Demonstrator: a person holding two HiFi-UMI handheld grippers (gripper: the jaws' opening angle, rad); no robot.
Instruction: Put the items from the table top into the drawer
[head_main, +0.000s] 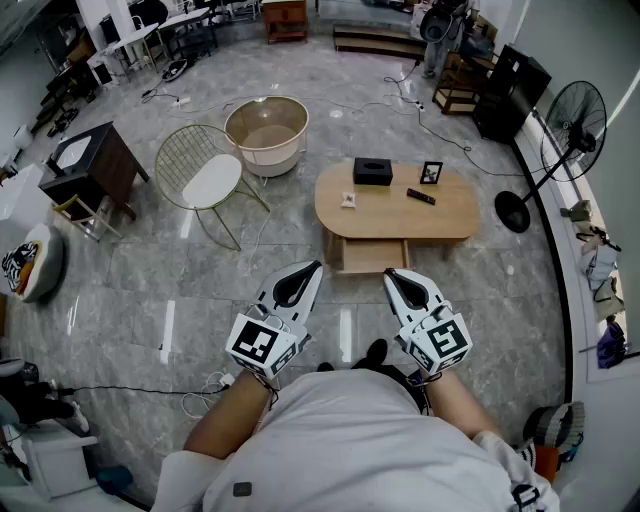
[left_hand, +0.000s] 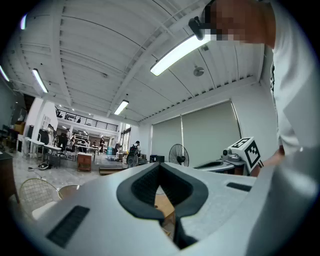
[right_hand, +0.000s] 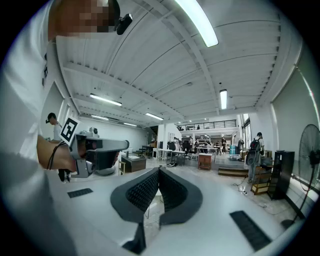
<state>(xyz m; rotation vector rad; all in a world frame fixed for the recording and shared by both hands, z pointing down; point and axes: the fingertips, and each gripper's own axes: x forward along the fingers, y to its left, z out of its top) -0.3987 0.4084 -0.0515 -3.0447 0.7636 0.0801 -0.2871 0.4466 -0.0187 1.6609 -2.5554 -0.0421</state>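
no legible text, brand or number found; only coded square markers (head_main: 256, 345) on left gripper (head_main: 316, 266) and right gripper (head_main: 389, 273).

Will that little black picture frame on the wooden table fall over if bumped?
The small black picture frame stands upright and looks thin, so a nudge would probably tip it. Being small, it is likely light, maybe fragile too.

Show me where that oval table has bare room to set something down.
The table is bare at its right end, past the remote, and along its front edge. Crowded at the back: black box, picture frame.
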